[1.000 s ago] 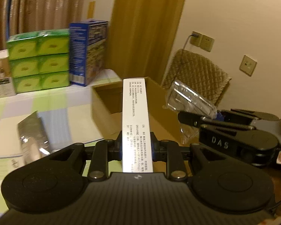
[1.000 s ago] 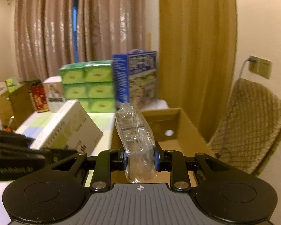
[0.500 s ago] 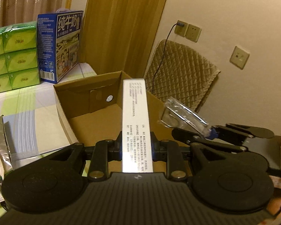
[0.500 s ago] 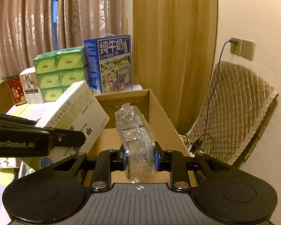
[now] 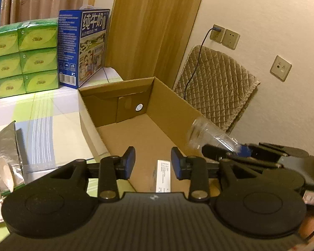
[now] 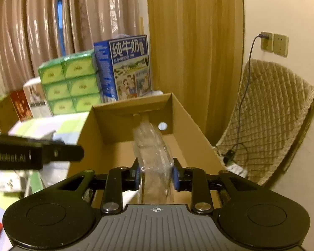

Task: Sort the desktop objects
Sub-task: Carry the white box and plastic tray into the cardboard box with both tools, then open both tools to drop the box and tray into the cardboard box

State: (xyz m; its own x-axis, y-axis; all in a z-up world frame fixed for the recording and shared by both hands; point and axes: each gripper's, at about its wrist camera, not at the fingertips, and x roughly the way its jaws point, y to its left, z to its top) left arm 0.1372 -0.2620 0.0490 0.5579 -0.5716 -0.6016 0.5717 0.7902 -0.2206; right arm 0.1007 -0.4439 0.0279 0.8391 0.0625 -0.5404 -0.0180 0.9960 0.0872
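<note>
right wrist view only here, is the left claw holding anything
Observer: No, the left claw is open and empty.
Operator: anything lying under it
Observer: A long white printed carton lies on the floor of the open brown cardboard box, right below that claw.
Operator: where's my load from that side
Observer: The clear plastic package sticks forward out of the right claw, near the box's right wall.

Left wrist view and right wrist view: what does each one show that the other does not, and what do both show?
Only the left wrist view shows the white printed box lying in the cardboard box, the silver foil pouch and the open left gripper. Only the right wrist view shows the red pack. Both show the clear plastic package in the right gripper, the blue milk carton and the green tissue packs.
</note>
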